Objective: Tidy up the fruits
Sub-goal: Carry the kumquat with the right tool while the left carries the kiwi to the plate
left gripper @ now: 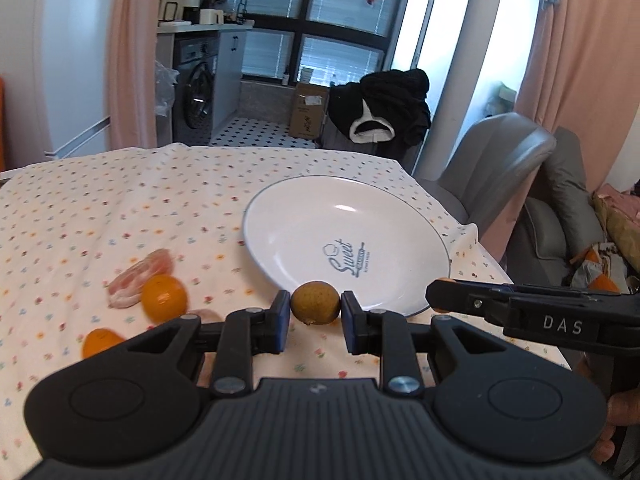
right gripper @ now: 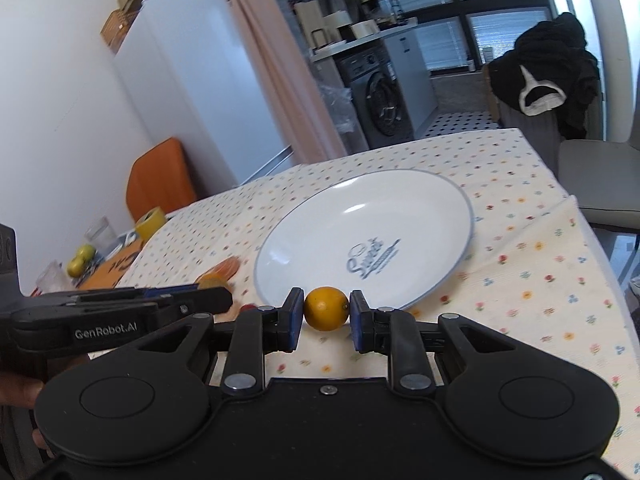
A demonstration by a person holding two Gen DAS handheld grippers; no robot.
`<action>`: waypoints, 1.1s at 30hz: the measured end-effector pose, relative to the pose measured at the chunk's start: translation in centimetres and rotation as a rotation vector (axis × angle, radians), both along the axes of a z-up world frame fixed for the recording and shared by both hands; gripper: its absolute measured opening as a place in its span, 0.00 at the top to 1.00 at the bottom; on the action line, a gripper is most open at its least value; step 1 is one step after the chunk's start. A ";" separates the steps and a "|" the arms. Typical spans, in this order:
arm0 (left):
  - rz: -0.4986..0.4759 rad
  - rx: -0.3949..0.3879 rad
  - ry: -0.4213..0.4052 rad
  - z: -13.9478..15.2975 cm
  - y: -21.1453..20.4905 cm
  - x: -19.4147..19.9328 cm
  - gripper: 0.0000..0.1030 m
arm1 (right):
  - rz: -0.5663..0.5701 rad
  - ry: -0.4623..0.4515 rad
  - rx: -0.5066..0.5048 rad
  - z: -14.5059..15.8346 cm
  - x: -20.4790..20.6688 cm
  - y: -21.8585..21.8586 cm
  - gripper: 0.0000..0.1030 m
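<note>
Here, two hand-held grippers hover side by side at the near rim of a white plate (left gripper: 280,216) on a table under a flower-dotted tablecloth (left gripper: 100,200). The left gripper (left gripper: 315,304) is clamped on a small round brown fruit (left gripper: 315,302), pinched between its blue pads. The right gripper (right gripper: 326,309) is clamped on a small orange citrus (right gripper: 326,308) in the same way. Both fruits are lifted off the cloth and sit just short of the plate's near edge, not yet over its bowl. The plate is empty, with blue lettering in its middle.

The main risk, as I judge it, is rolling. Both fruits are round and the plate is smooth and shallow, so a release from too high or too near the rim could send one off the plate and toward the table edge. The two grippers are also close together; in the left view the right gripper's finger crosses just beside the left one, so moving both forward at once could knock them together and jar a fruit loose. Each grip touches only two small spots on a curved skin, so a tilt might let it slip.

More fruit waits to the left on the cloth: two oranges (left gripper: 164,296) and pale pink peeled segments (left gripper: 138,276), well apart from the plate.
</note>
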State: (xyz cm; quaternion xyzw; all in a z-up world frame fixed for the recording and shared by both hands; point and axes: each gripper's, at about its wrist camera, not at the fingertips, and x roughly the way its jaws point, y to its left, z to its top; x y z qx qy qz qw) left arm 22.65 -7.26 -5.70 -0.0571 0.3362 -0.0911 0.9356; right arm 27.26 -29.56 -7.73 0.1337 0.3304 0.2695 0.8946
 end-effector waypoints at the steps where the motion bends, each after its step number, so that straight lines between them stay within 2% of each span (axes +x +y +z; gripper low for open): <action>1: -0.001 0.005 0.002 -0.1 -0.2 0.4 0.75 | -0.008 0.000 0.002 -0.1 0.2 -0.2 0.78; 19: 0.023 0.062 0.056 -2.3 -2.3 4.9 0.75 | -0.031 0.021 0.035 -2.0 3.5 -0.8 0.78; 31: 0.025 0.073 0.062 -2.5 -2.7 5.3 0.75 | -0.042 0.034 0.006 -2.7 4.0 -0.4 0.74; 33: 0.027 0.069 0.058 -2.2 -2.6 5.0 0.72 | -0.045 0.034 0.003 -2.6 4.0 -0.3 0.73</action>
